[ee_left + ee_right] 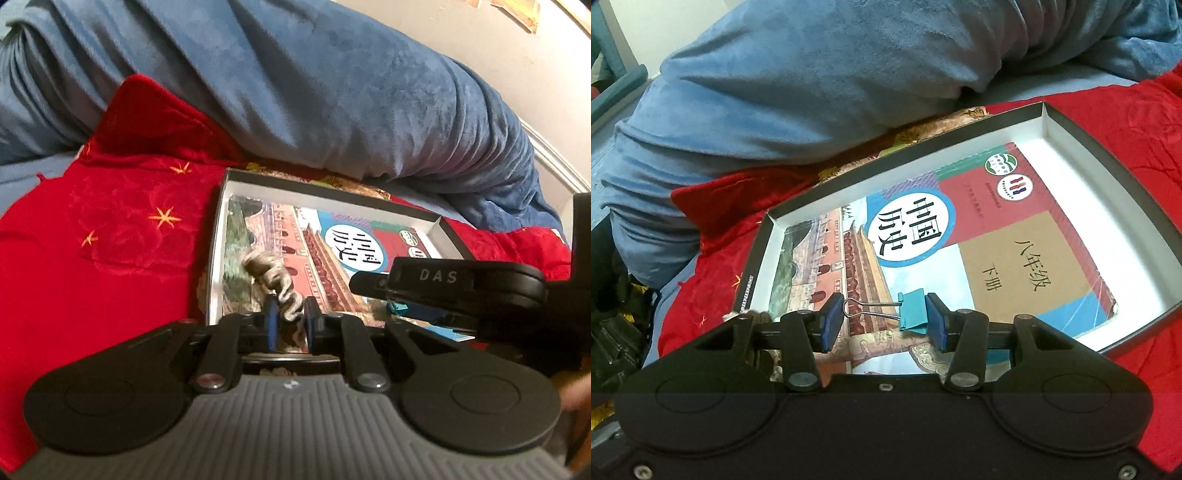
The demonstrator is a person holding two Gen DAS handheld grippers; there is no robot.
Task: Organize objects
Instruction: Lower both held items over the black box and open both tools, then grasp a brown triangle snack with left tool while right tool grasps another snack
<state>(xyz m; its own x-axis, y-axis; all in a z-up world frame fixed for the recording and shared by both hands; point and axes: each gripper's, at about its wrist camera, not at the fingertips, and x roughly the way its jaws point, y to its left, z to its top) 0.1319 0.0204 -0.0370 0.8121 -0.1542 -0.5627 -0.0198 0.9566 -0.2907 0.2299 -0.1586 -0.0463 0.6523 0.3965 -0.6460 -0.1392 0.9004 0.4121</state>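
Red blanket (110, 258) under box lid (1049, 122); left claw (290, 321) pinching grey scrunchie (273, 284), right claw (884, 319) clamping teal binder clip (910, 310).

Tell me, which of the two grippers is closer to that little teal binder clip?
The right gripper: the teal binder clip sits between its fingers, above the book in the box. The left gripper grips a grey scrunchie, the clip off to its right.
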